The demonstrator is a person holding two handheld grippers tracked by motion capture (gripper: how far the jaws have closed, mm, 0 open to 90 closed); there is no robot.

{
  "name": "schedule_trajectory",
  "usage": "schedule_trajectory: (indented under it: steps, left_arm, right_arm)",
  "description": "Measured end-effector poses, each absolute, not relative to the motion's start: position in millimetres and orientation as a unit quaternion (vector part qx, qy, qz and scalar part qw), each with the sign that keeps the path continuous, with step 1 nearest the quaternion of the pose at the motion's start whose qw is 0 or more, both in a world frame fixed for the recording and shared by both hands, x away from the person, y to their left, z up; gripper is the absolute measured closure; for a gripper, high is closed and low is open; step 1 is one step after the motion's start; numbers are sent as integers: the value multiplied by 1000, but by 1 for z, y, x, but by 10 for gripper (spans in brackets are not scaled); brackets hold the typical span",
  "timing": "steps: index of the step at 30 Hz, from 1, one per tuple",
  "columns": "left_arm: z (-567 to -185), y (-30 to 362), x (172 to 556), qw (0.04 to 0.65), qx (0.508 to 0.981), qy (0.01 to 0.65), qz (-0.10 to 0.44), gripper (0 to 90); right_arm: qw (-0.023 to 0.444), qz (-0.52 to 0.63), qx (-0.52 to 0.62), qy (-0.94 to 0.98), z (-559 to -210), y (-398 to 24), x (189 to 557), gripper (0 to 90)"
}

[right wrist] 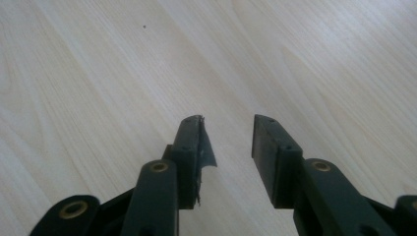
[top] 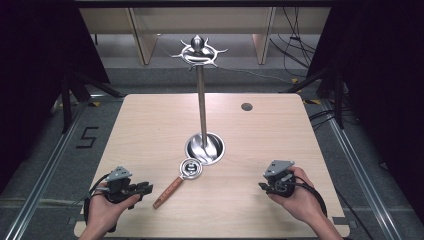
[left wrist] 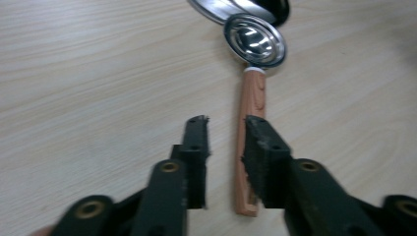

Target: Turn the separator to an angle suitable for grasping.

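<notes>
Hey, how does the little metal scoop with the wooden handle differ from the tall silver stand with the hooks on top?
The small metal scoop with the reddish wooden handle lies flat on the light wooden table; the tall silver stand rises upright from its round base. The scoop is short, the stand far taller. The scoop's handle is wood; the stand is all metal. Both have shiny steel.

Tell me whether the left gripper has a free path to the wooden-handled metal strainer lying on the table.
Probably yes: the left gripper sits just beside the wooden-handled metal strainer, jaws apart and empty, with bare wooden table between them.
</notes>
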State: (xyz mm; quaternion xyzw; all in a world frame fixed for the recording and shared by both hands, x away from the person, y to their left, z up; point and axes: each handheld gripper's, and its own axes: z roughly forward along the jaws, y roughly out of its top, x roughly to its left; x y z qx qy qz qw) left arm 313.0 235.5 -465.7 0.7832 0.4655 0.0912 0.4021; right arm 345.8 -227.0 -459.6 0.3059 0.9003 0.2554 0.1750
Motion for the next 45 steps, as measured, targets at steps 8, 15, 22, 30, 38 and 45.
schedule_trajectory:
  steps: [8, 15, 22, 30, 38, 45]
  left_arm:
    - [-464, 189, 307, 352, 845, 401, 33, 892]
    - [-480, 166, 317, 249, 893, 375, -7, 893]
    - [-484, 165, 327, 217, 891, 399, 5, 894]
    - [-487, 167, 341, 197, 885, 421, 10, 894]
    - [-485, 177, 365, 179, 881, 436, 36, 895]
    - [-484, 179, 385, 171, 860, 479, 45, 895]
  right_arm:
    - [171, 249, 309, 902, -460, -227, 346, 672]
    - [162, 245, 309, 905, -459, -229, 347, 667]
    - [164, 252, 310, 902, -462, -228, 347, 666]
    - [156, 251, 310, 904, -461, -228, 346, 658]
    - [161, 251, 304, 905, -462, -228, 347, 654]
    - [158, 248, 308, 905, -463, -227, 347, 651]
